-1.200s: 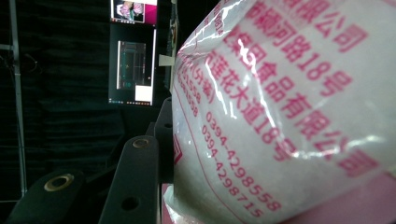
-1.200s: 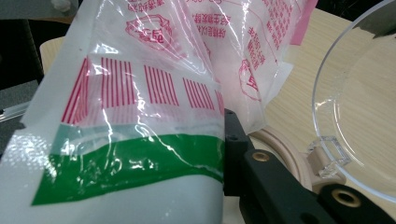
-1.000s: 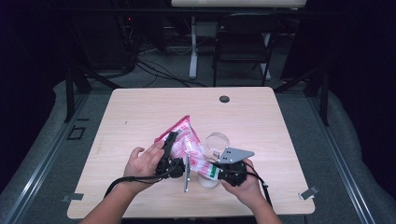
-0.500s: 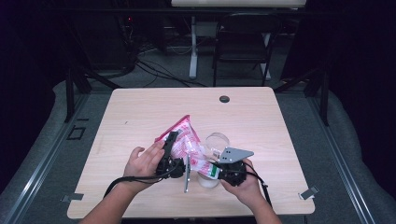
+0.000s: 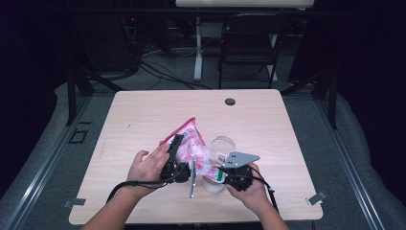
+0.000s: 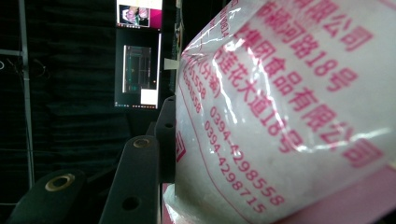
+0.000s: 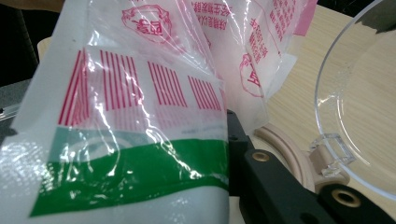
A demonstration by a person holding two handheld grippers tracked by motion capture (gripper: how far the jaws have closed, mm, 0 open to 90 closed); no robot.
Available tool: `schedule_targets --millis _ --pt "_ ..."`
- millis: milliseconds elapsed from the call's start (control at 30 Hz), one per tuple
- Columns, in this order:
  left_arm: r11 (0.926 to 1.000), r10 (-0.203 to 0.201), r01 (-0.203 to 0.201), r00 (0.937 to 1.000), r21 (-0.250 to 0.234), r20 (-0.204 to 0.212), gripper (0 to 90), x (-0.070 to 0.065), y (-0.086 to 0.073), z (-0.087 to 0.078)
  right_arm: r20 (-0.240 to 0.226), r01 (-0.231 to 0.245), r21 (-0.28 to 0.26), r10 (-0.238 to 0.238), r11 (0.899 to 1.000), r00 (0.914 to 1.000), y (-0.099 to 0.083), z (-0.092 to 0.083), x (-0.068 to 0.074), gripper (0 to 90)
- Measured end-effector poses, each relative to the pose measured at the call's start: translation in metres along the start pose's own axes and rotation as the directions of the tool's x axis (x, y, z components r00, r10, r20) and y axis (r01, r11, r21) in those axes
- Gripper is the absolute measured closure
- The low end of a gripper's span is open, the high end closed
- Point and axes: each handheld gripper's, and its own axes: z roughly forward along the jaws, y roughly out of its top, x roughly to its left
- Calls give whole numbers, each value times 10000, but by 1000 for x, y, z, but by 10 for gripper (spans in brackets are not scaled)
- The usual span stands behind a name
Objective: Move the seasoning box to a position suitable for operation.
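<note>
Plastic, clear and printed in pink and red lettering, makes up the bag (image 5: 191, 146) held between the two grippers above the near middle of the wooden table (image 5: 143, 110). Its pink top edge points up and away from the person; its lower end, with a green band and a barcode, lies toward the right gripper (image 5: 225, 173). White grainy contents fill the bag in the left gripper view (image 6: 289, 116).

Just left of the bag, the left gripper (image 5: 174, 155) clasps its upper part, one black jaw lying along the printed side. Just right of the bag's lower end, the right gripper is clenched on the green-banded corner (image 7: 126, 177); the film seems pinched between the jaws, though the bag hides the contact.

Right behind the bag stands a clear glass bowl (image 5: 223, 144), its rim and small handle near the bag in the right gripper view (image 7: 359, 121), and it sits on a pale round wooden ring (image 7: 289, 154). Far behind the bag, near the table's far edge, is a dark round cap (image 5: 230, 101).
</note>
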Motion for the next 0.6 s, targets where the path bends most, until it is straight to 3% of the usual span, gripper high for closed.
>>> schedule_targets --millis 333,367,433,467,600 --pt "10000 16 -17 10000 -44 -32 634 1 0 -1 -4 11 -15 -11 10000 10000 0 0 0 900" --pt "9992 -69 58 9996 -405 -259 634 -1 -1 2 0 5 -19 -5 10000 10000 0 0 0 900" --pt "9992 -51 40 9996 -403 -275 634 0 -1 2 -1 8 -18 -8 10000 10000 0 0 0 900" --pt "10000 41 -41 10000 -14 -55 634 2 1 -1 -3 6 -19 -6 10000 10000 0 0 0 900" --pt "9999 28 -29 10000 -117 -89 635 2 0 0 10 3 -24 -3 10000 10000 0 0 0 900"
